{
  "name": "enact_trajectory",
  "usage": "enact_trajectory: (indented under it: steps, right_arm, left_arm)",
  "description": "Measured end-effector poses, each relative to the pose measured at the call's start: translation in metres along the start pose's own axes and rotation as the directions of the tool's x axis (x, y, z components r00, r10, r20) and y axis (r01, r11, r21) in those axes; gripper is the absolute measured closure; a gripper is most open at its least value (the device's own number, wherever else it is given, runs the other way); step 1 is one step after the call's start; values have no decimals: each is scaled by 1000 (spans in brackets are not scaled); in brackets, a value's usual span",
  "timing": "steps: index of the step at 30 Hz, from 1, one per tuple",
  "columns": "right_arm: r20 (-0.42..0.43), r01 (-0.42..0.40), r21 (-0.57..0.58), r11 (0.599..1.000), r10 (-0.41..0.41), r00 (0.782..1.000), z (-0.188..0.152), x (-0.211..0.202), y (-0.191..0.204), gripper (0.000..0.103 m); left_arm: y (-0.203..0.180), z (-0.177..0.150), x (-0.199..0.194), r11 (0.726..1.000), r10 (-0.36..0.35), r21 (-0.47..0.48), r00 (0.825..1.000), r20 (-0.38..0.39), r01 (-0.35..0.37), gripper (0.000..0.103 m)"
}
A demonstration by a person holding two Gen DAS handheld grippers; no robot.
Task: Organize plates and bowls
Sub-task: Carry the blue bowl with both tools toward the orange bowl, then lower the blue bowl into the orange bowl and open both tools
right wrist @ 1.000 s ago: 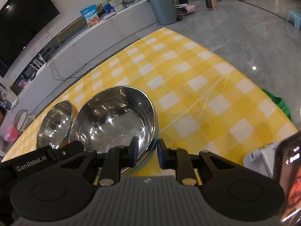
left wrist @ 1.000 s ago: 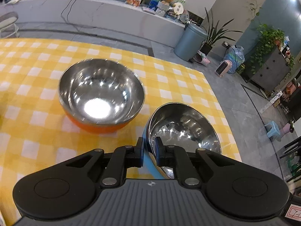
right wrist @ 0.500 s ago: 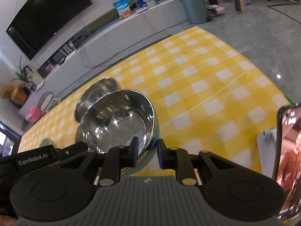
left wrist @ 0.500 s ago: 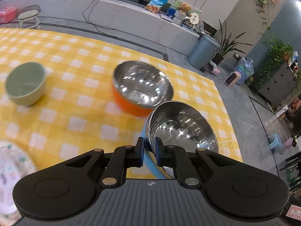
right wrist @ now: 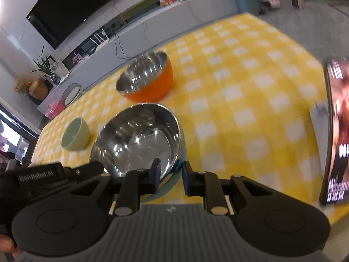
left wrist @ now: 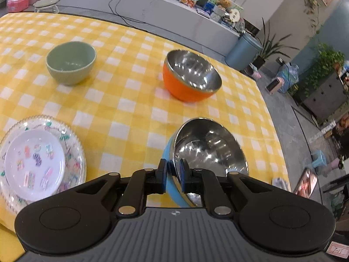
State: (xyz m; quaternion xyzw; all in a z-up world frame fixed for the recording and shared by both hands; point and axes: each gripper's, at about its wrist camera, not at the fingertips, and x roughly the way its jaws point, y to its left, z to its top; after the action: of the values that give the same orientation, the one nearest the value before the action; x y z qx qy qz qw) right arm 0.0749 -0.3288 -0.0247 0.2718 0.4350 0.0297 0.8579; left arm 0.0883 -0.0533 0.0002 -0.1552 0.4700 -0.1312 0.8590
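Both grippers pinch one blue-skinned steel bowl (left wrist: 209, 150) by its rim, raised above the yellow checked tablecloth (left wrist: 122, 109).

Left gripper (left wrist: 173, 174) nips the near-left rim, right gripper (right wrist: 170, 174) the opposite edge. Beyond sit a green ceramic bowl (left wrist: 70, 62) and an orange steel-lined bowl (left wrist: 189, 76). Likely light, stiff and slippery; the rim offers the surest hold.

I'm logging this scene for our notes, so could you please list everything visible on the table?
Blue bowl: one, steel-lined, held over the near edge.
Orange bowl: one, steel-lined, far centre.
Green bowl: one, far left.
Plates: two, white plate stacked on clear patterned one, near left.
Phone: one, propped, right edge.
Tablecloth: one, yellow checked.
Left gripper: shut on the blue bowl's rim.
Right gripper: astride the same rim; contact unclear.
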Motion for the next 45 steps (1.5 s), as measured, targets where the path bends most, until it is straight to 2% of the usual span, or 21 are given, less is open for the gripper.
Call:
enact_trajectory:
  steps: [5,13,24,35,37,39,45]
  right_arm:
    - [21,-3,5,1000,3,1000,-6,-9,2,84]
    - [-18,3,-54,999,-4,1000,-11,-2,10,84]
    - [-22,3,-98,995,-5,1000,-12,2,17,84]
    - [-18,19,-123,992,-21,1000,-14,1,22,82]
    - [-15,23,-126,992,-25,1000,-14,1,22,81]
    - [-12,23,-129,991,-24,1000,-14,1,23,71]
    - [33,20,-134,991,-16,999,-12,-5,24,53]
  left_arm:
    - [3,-10,-3,1000,9,-5,1000,-11,-9,90]
    - [17,-15,-8,999,14,-32,1000,-24,-15,89]
    - [23,-17,-2,999,41,-31,998,-42,-43,89]
    - [24,-17,-5,999,36,-34,999,-35,-37,88]
    - [23,-17,-6,999,32,-31,999,-28,-33,83]
    - [22,-16,-8,999,33,-16,999,-15,-34,77]
    - [18,-13,-17,999,6,32,999,52,-7,64]
